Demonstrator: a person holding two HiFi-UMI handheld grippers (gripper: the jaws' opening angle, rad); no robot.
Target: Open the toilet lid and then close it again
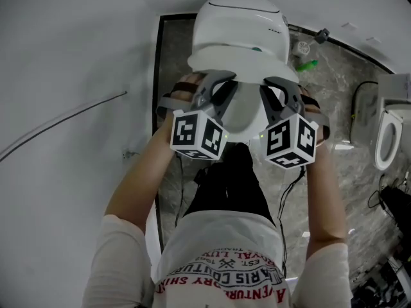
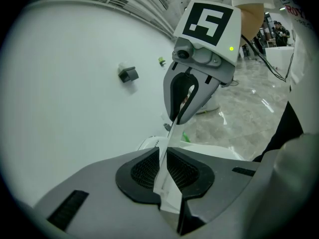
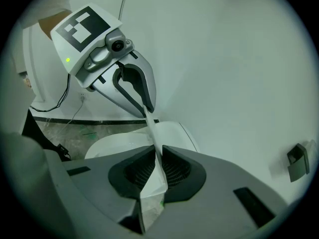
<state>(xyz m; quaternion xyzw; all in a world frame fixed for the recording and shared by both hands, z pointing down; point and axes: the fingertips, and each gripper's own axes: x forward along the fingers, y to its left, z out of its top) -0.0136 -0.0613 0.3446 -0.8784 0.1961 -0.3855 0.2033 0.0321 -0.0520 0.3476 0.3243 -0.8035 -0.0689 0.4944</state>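
A white toilet (image 1: 241,24) stands against the wall ahead of me. Its lid (image 1: 241,111) is tilted up off the seat, front rim toward me. My left gripper (image 1: 217,85) is shut on the lid's left front rim and my right gripper (image 1: 277,87) on its right front rim. In the left gripper view the thin white lid edge (image 2: 173,131) runs between my left gripper's pads (image 2: 163,158) up to the right gripper (image 2: 178,119). From the right gripper (image 3: 158,158), the lid edge (image 3: 154,133) leads to the left gripper (image 3: 148,111), with the seat (image 3: 112,144) below.
A white wall (image 1: 64,76) lies close on the left, with a small grey box (image 2: 128,74) fixed to it. A second toilet (image 1: 387,133) stands at the right on the marble floor (image 1: 337,88). A green item (image 1: 307,65) and cables (image 1: 358,98) lie near the toilet.
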